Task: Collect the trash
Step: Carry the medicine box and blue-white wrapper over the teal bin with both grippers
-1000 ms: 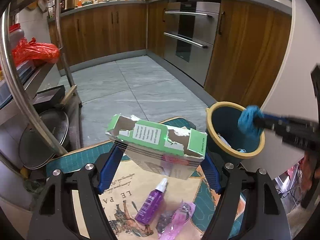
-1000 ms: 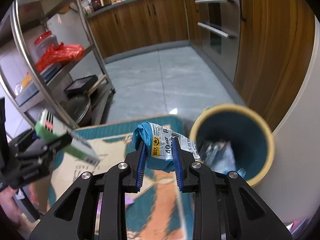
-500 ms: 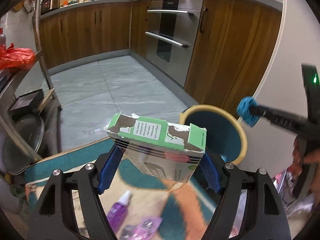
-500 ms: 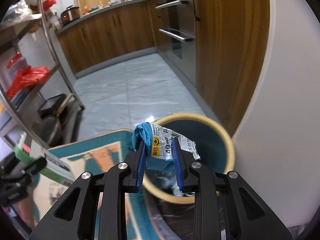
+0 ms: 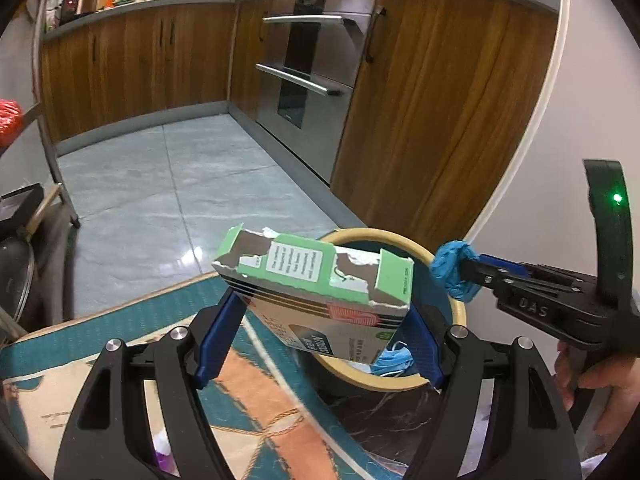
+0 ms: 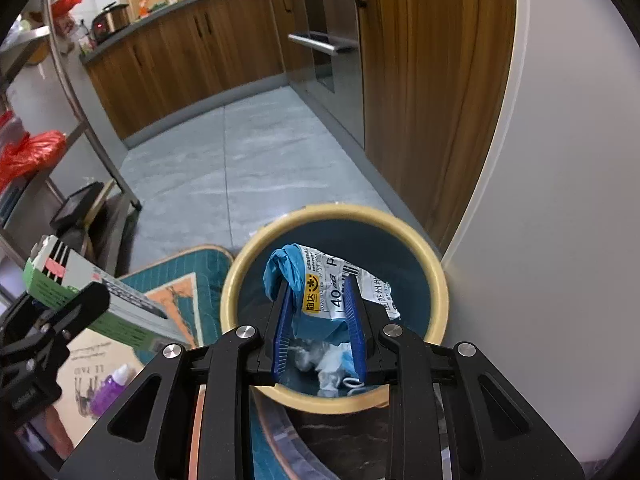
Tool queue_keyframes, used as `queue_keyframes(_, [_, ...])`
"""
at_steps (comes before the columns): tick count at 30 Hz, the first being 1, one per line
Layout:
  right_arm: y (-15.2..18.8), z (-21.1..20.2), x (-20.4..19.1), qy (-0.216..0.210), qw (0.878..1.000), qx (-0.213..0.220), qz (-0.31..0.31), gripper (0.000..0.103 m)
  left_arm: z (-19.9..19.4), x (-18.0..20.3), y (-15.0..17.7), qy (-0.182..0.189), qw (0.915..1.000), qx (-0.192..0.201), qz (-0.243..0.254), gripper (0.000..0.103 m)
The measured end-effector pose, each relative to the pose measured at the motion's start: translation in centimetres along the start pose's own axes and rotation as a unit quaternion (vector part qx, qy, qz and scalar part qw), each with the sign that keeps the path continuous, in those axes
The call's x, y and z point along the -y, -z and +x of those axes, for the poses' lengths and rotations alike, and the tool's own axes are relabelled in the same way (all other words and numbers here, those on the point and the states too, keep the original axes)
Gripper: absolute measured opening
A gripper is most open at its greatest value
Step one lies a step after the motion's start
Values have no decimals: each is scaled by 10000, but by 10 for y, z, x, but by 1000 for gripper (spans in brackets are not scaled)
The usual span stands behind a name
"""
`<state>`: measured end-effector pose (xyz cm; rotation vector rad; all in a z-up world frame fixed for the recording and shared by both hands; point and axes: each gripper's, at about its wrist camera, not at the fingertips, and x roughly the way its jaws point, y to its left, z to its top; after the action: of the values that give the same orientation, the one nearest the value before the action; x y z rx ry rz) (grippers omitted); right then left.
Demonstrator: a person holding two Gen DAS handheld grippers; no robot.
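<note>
My left gripper [image 5: 320,320] is shut on a torn green and white carton [image 5: 316,284], held just left of a round bin [image 5: 456,312] with a cream rim and dark blue inside. The carton [image 6: 80,304] and left gripper [image 6: 60,320] also show at the left of the right wrist view. My right gripper [image 6: 320,312] is shut on a crumpled blue bag with a white shipping label [image 6: 320,284], held over the bin's [image 6: 436,272] mouth. In the left wrist view the bag [image 5: 454,270] hangs by the bin's right rim. Crumpled trash lies inside the bin.
A patterned teal and orange mat [image 5: 256,400] covers the surface under the grippers, with a purple spray bottle [image 6: 108,392] on it. A grey tiled floor, wooden cabinets [image 5: 420,120] and an oven lie beyond. A metal rack [image 6: 80,120] with a red bag stands left. A white wall is right.
Both grippers moved toward the bin. The carton now reaches the bin's left rim, and the blue bag has come over the bin's mouth. Both grips are unchanged.
</note>
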<state>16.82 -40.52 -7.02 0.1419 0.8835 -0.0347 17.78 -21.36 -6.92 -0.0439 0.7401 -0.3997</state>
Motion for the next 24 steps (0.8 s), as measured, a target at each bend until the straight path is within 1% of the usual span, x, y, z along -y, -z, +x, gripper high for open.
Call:
queue_keyframes(2, [-1,5,1,-6,10000,-60,22,27,5,3,4,64,9999,10,103,73])
queue_keyframes(5, [-1,9,4,-37,9999,-107,94,27,10,2,3,280,9996,4,0,73])
queue_keyframes(7, [0,14,7,37,9998,-159,134,27,14,4,4,348,9994,-10,24,73])
queue_keyframes(10, [4,22,11,17,9993,-318,217,27,23,10,7,333,9993,-64,147,73])
queue_keyframes(17, [17,33,11,135,9982,-584,9,27,55,28,12,333,9987,-225,305,73])
queue_keyframes(21, [26,42,20,189,9966,-797,17,27,72,39,15,317,9979,-304,467,74])
queue_keyframes(24, [28,42,26,257,9964,-805,4,27,81,45,18,356,9970,-379,575,74])
